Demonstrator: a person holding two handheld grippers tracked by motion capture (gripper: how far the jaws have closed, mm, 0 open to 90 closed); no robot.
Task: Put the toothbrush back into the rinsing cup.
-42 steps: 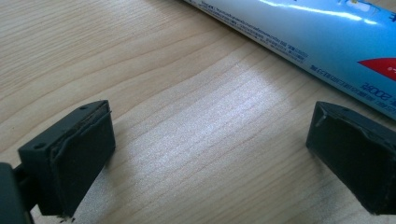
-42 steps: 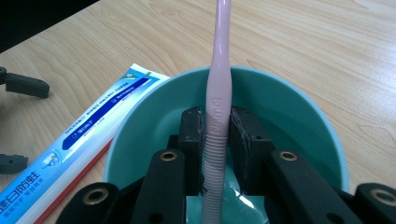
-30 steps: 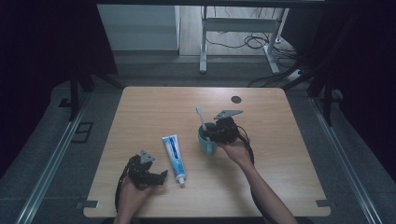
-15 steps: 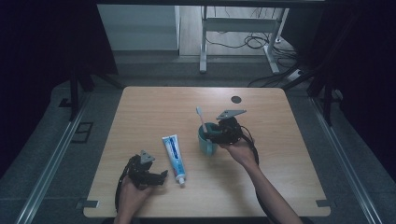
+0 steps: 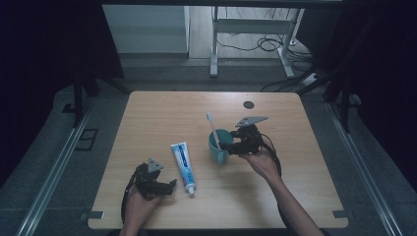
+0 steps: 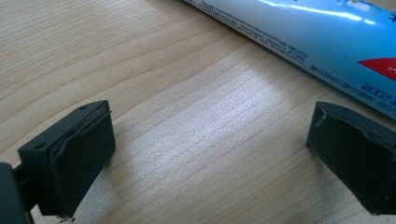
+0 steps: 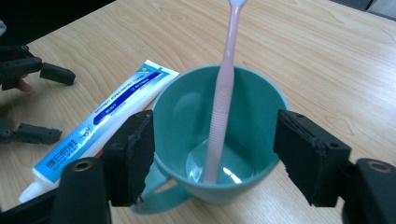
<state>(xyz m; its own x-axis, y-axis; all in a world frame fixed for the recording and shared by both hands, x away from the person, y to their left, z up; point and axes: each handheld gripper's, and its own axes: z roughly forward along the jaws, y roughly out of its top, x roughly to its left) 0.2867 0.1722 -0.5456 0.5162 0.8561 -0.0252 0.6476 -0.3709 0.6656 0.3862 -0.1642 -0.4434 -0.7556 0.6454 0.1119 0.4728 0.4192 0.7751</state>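
Right gripper view looks into the teal cup [image 7: 219, 140], which stands upright on the counter [image 7: 355, 60] with a pink toothbrush [image 7: 223, 102] leaning inside it; the right gripper [image 7: 212, 154] has just been opening, its 2 fingers [image 7: 130, 156] flanking the cup with a gap at the far pad; the toothpaste tube [image 5: 183, 161] lies flat between cup and left gripper [image 5: 169, 187], whose fingers [image 6: 74, 158] stand wide apart over bare wood, holding nothing.
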